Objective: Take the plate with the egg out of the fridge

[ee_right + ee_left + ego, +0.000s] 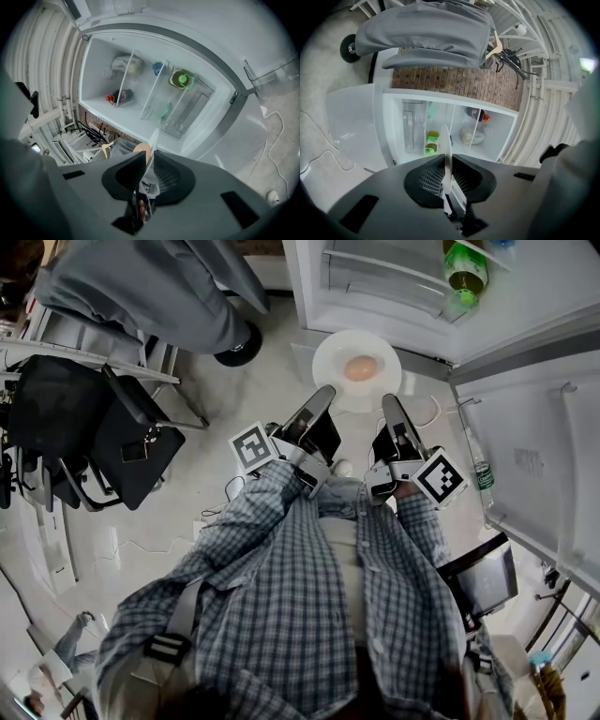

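A white plate (330, 348) carrying a brown egg (361, 368) hangs over the floor in front of the open fridge (394, 287). My left gripper (325, 394) is shut on the plate's near left rim. On the near right rim my right gripper (389, 402) is shut too. In the left gripper view the plate (446, 154) stands edge-on, pinched between the jaws of the left gripper (447, 177). The right gripper view shows the rim (153, 139) clamped in the right gripper (146, 165), with the egg (142, 151) just left of it.
The fridge door (534, 456) stands open at the right, with a green bottle (464, 273) on a shelf and a water bottle (481, 471) lower down. A person in grey (150, 287) stands at the upper left. A black chair with a bag (117, 437) is at the left.
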Action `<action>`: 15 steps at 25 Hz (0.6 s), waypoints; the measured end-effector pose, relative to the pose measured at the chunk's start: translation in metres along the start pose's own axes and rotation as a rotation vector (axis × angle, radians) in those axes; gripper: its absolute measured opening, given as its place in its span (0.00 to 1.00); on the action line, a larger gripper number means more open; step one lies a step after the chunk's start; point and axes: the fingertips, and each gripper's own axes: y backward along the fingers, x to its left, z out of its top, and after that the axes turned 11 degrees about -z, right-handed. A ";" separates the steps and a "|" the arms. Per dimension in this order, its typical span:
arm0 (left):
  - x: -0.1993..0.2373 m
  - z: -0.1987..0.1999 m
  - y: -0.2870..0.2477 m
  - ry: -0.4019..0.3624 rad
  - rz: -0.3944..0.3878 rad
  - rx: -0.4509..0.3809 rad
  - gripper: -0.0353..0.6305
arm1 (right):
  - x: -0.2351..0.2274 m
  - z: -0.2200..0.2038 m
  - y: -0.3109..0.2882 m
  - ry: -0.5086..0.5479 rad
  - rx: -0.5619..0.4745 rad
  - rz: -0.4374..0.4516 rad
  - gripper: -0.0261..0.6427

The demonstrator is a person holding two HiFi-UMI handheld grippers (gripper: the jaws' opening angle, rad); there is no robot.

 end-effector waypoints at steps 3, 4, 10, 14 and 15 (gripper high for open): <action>0.001 -0.001 -0.001 0.001 0.001 0.002 0.13 | 0.000 0.001 0.000 0.000 -0.002 0.002 0.13; 0.001 -0.002 -0.001 0.002 0.003 0.002 0.13 | -0.001 0.001 0.000 -0.008 -0.001 -0.001 0.13; 0.003 -0.002 -0.002 0.008 0.006 0.001 0.13 | -0.004 0.001 0.000 -0.018 0.003 -0.010 0.13; 0.004 -0.002 -0.002 0.008 0.009 0.001 0.13 | -0.006 0.002 0.000 -0.025 0.005 -0.014 0.13; 0.004 -0.002 -0.002 0.008 0.009 0.001 0.13 | -0.005 0.002 0.000 -0.022 0.005 -0.012 0.13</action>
